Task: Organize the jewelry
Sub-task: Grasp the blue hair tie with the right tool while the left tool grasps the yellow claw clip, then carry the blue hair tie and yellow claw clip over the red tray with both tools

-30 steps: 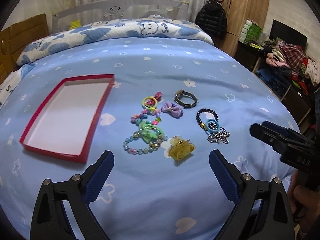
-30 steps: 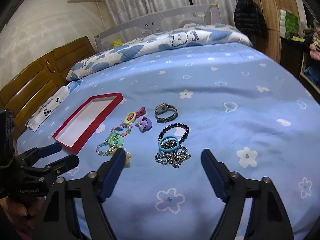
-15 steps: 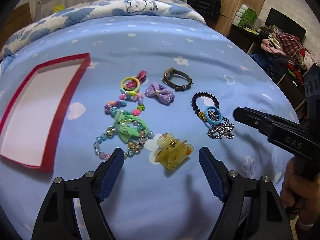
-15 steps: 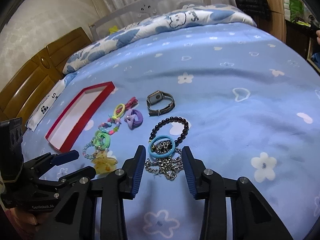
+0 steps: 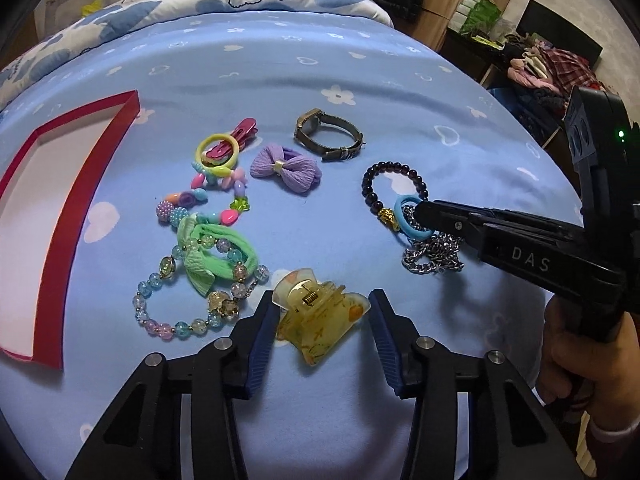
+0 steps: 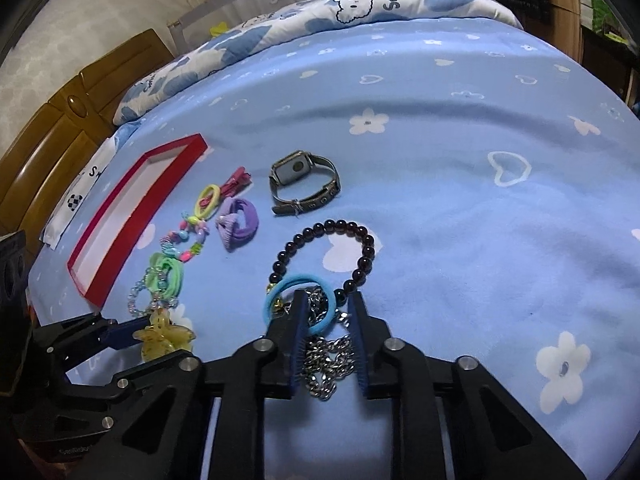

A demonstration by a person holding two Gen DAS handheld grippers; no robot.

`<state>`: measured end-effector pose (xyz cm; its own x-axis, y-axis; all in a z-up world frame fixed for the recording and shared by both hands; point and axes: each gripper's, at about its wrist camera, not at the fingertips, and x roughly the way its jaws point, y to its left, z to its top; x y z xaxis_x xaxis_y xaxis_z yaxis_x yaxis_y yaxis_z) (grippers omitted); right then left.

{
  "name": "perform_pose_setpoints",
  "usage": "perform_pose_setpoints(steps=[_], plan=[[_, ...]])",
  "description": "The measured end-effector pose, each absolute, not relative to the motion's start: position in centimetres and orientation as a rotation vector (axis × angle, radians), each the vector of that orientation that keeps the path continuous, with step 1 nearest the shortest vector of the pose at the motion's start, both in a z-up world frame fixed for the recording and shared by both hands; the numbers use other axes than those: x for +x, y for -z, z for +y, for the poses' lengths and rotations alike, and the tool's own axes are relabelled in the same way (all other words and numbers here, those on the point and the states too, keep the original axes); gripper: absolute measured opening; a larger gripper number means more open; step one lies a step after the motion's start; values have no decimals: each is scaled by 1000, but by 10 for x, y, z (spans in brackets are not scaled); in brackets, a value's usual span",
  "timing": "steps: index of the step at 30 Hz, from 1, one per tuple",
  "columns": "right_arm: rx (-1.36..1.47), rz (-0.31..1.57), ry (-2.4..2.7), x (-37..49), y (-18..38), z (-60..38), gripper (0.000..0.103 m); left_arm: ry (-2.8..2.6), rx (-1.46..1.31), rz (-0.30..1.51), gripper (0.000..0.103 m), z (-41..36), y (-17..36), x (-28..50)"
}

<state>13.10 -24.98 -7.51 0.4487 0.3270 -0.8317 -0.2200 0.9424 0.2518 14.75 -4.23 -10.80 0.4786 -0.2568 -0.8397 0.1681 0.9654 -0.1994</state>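
Note:
Jewelry lies on a blue bedspread. My left gripper (image 5: 322, 306) is open, its jaws on either side of a yellow claw hair clip (image 5: 318, 320), which also shows in the right wrist view (image 6: 162, 336). My right gripper (image 6: 326, 306) is open but narrow, straddling a silver chain (image 6: 328, 356) and the rim of a blue hair tie (image 6: 298, 298). It also shows in the left wrist view (image 5: 420, 212), over the chain (image 5: 432, 254). A red-rimmed white box (image 5: 68, 208) lies at the left.
Also on the bed are a black bead bracelet (image 6: 328, 252), a watch (image 5: 328, 136), a purple bow (image 5: 286, 168), a green bow tie (image 5: 208, 248) on a glass bead bracelet, colourful beads and a yellow ring with a pink clip (image 5: 224, 148). A pillow lies behind.
Both grippers moved forward and down to the bed. The left jaws narrowed around the yellow clip. The right jaws reached the chain and the blue tie.

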Motion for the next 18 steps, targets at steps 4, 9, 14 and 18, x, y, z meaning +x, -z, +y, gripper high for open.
perform_pose_setpoints(steps=[4,9,14,18], plan=[[107,1044,-344,129,73,-249,3,265,-104,1028,45,-42,106,147],[125,1015,-351,123,63,-252,3,279,-118,1004,45,-39,97,141],[144,993,-361,118,52,-250,3,270,-153,967,45,-25,82,130],[145,975,-394,115,41,-238,3,234,-193,929,44,-3,69,118]])
